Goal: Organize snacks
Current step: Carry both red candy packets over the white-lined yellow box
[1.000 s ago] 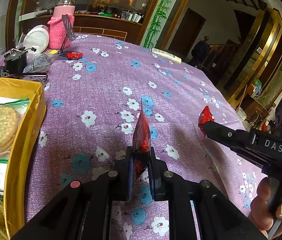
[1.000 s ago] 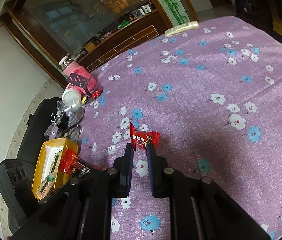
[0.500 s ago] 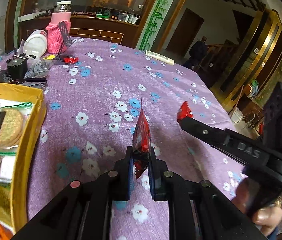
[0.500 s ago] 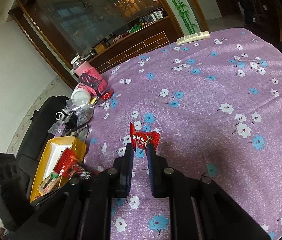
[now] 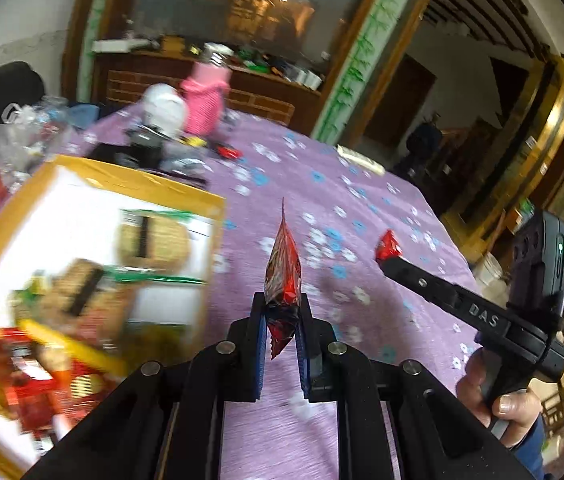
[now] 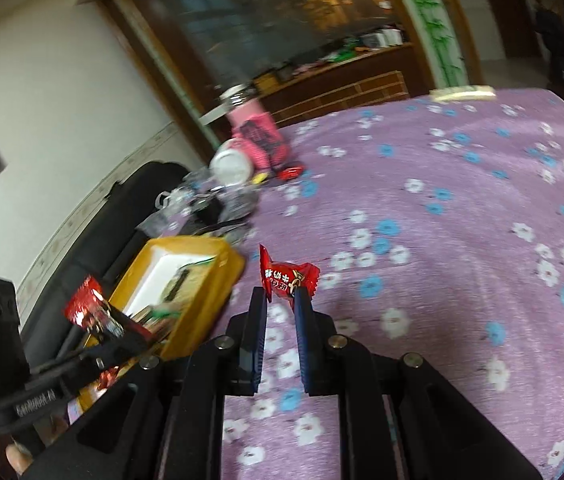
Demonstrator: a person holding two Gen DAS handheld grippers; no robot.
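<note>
Snacks: two red packets, one pinched in my left hand-held gripper (image 5: 280,320), one (image 6: 287,276) by its corner in my right hand-held gripper (image 6: 280,306), both above the desk (image 6: 461,220) beside the yellow box (image 5: 94,176). Risk: the corner-held packet slipping out short of the box.

The left claw (image 5: 280,312), with its red snack packet (image 5: 282,264) pinched upright, swung away from the open purple worktop (image 5: 321,184) toward the yellow box (image 5: 130,178). A second earlier only the box's near corner showed at the left edge of the left wrist view; by now its white inside and the wrapped biscuits (image 5: 154,240) filled the left half. The right claw (image 6: 282,296), carrying its red candy (image 6: 287,276), came the same way and rolled, so the worktop sat more level in its view and the box (image 6: 218,280) lay just left of its fingers.
</note>
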